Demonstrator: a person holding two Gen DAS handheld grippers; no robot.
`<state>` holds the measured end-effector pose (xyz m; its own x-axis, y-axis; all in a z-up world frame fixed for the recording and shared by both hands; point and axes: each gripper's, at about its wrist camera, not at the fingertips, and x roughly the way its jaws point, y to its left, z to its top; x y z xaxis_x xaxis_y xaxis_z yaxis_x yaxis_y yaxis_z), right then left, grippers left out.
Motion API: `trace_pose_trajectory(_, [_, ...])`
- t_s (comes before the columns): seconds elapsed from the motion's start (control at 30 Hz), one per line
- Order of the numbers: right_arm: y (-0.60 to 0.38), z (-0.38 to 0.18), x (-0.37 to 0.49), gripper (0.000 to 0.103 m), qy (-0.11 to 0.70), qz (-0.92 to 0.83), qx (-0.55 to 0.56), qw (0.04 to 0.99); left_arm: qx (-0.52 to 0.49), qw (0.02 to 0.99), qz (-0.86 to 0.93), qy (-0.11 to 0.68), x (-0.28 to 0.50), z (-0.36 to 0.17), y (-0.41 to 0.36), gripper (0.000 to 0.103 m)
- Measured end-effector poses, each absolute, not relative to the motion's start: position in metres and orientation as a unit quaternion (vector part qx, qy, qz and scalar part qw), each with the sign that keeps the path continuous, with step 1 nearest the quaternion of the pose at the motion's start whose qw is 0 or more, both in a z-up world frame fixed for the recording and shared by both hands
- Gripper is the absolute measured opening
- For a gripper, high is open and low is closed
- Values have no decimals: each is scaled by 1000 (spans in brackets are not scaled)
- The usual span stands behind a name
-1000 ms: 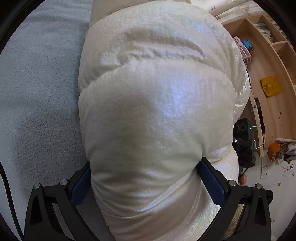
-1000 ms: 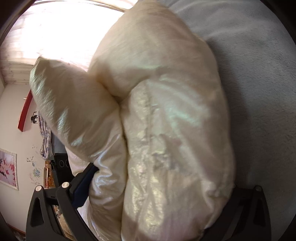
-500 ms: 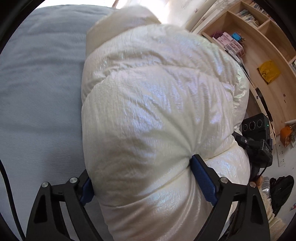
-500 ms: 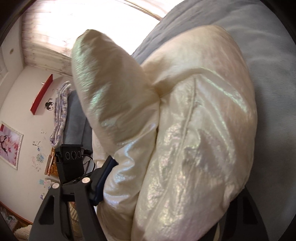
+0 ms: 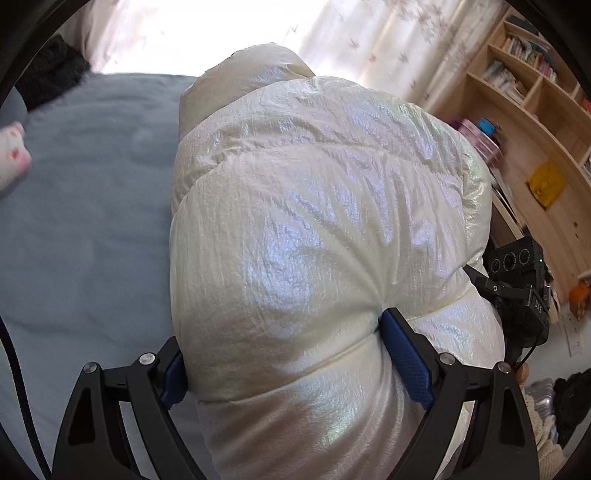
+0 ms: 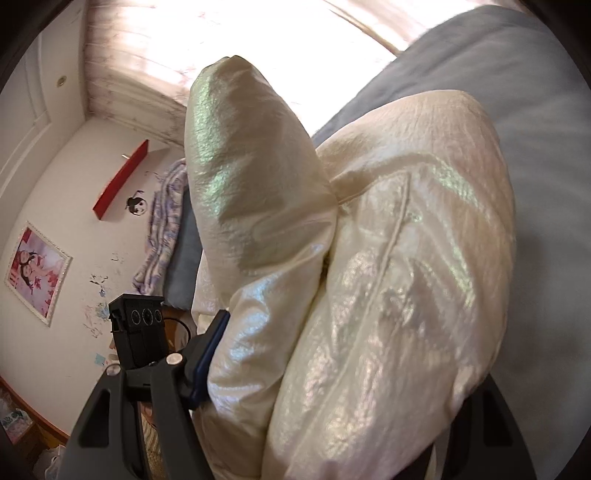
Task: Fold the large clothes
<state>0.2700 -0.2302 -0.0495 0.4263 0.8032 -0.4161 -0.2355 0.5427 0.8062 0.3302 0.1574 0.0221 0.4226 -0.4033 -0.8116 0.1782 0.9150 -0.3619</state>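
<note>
— Left gripper (image 5: 284,354): clamped on a fat roll of the white puffer jacket (image 5: 317,229), blue pads (image 5: 406,360) sunk into the padding on both sides. Jacket bulging out past the fingers, held over the grey-blue bed cover (image 5: 85,229).

— And the right gripper (image 6: 332,369)?

— Closed on the same puffer jacket (image 6: 388,295), as far as can be judged. Only one blue pad (image 6: 207,354) visible, pressed against the fabric; the other finger buried behind the bulk. Two thick lobes of jacket bunched between the jaws, one standing up like a sleeve or a hem corner.

— Why such deep bites?

— Probably because of the slippery, shiny shell and the springy filling. A shallow pinch likely to slide off; a full fold of padding gives something to hold.

— Why both grips so close together?

— Seemingly to carry one edge of the garment as a single piece, so the two ends travel level. The other tool's black camera housing (image 5: 517,291) visible just beside the jacket, which fits that reading.

— Where in the fold, then?

— Mid-fold, by the look of it: jacket lifted and gathered, not yet laid flat on the bed cover (image 6: 517,74).

— Risks?

— Trapped air puffing the layers apart on release, and an uneven edge if one side drops early. Bookshelf (image 5: 535,110) and curtains (image 5: 369,33) well apart, so no snag there.
</note>
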Motion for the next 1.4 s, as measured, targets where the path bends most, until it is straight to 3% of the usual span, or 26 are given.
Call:
trace_pose_trajectory(0.3, [-118, -73, 393, 70, 388, 359, 356, 771, -60, 858, -135, 491, 449, 16, 273, 90])
trace_pose_trajectory(0.47, [-72, -105, 448, 70, 369, 362, 364, 775, -42, 863, -119, 489, 506, -34, 318, 89])
trace_pose_trajectory(0.6, [-40, -159, 478, 70, 410, 336, 346, 774, -82, 850, -110, 509, 521, -101, 332, 90])
trace_pose_trajectory(0.67, [-33, -191, 484, 71, 429, 327, 344, 769, -115, 848, -120, 503, 515, -121, 351, 96])
trace_pose_trajectory(0.77, [-22, -207, 485, 80, 432, 333, 341, 766, -126, 853, -119, 492, 503, -132, 366, 103])
trace_pose_trajectory(0.9, [-3, -193, 483, 87, 445, 325, 293, 781, -117, 858, -100, 490, 498, -123, 366, 103])
trace_pose_trajectory(1.2, [-19, -149, 441, 87, 466, 280, 242, 804, -23, 882, -19, 471, 455, -57, 312, 102])
trace_pose_trajectory(1.4, [-46, -123, 386, 87, 484, 244, 218, 811, 6, 880, -33, 474, 385, -19, 281, 102])
